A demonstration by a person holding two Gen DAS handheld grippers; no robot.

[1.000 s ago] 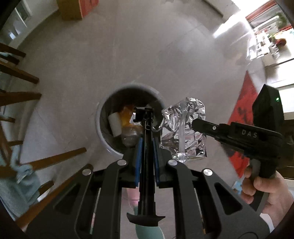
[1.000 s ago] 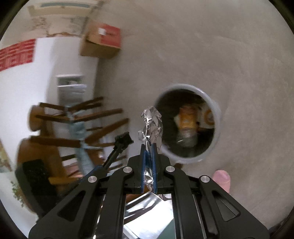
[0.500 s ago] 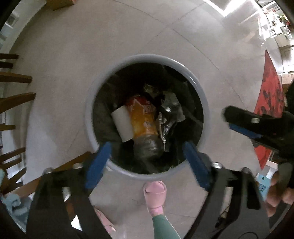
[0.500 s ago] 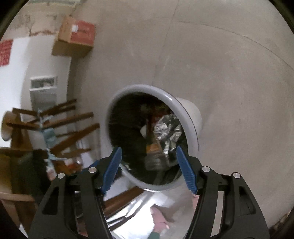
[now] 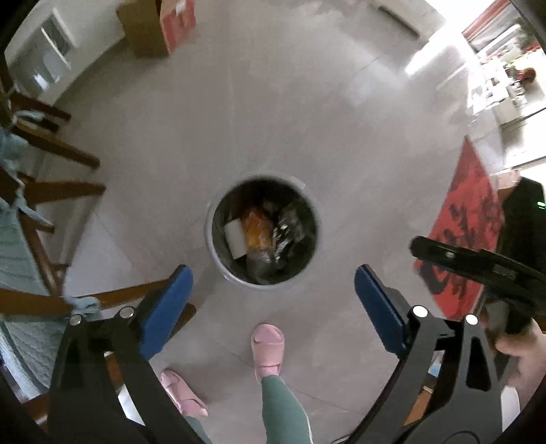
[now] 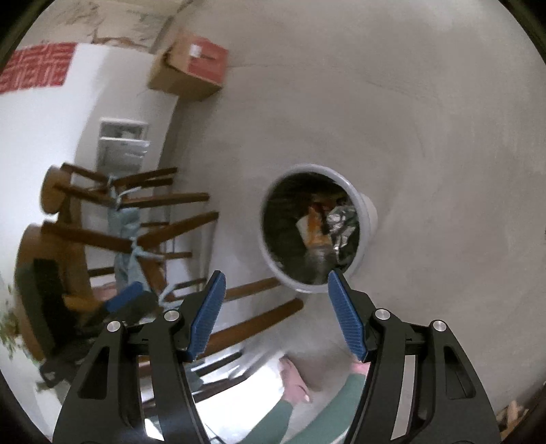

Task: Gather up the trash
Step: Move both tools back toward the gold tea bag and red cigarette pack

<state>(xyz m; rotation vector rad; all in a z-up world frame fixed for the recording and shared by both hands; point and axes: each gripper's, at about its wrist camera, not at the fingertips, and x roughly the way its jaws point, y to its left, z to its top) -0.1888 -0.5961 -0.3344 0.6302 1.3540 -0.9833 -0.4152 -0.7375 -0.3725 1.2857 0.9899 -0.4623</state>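
A grey round trash bin (image 5: pixel 218 266) stands on the floor below both grippers. Inside it lie an orange bottle (image 5: pixel 257 229), a white piece (image 5: pixel 235 239) and a crumpled silver foil bag (image 5: pixel 290 225). My left gripper (image 5: pixel 273 271) hangs high above the bin, its jaws opening wide with nothing between the blue pads (image 5: pixel 167 307). In the right wrist view the bin (image 6: pixel 269 252) sits ahead and the foil bag (image 6: pixel 341 222) lies inside it. My right gripper (image 6: pixel 277 273) stands open and empty.
Wooden chairs (image 5: pixel 51 191) with a light blue cloth (image 6: pixel 126 222) stand left of the bin. A cardboard box (image 5: pixel 160 27) is by the far wall and a red mat (image 5: pixel 464 225) lies at right. The person's pink slippers (image 5: pixel 268 348) stand near the bin.
Both grippers opened and let go: the foil bag left the right gripper and now lies in the bin. Both dipped close over the bin, then rose well above it.
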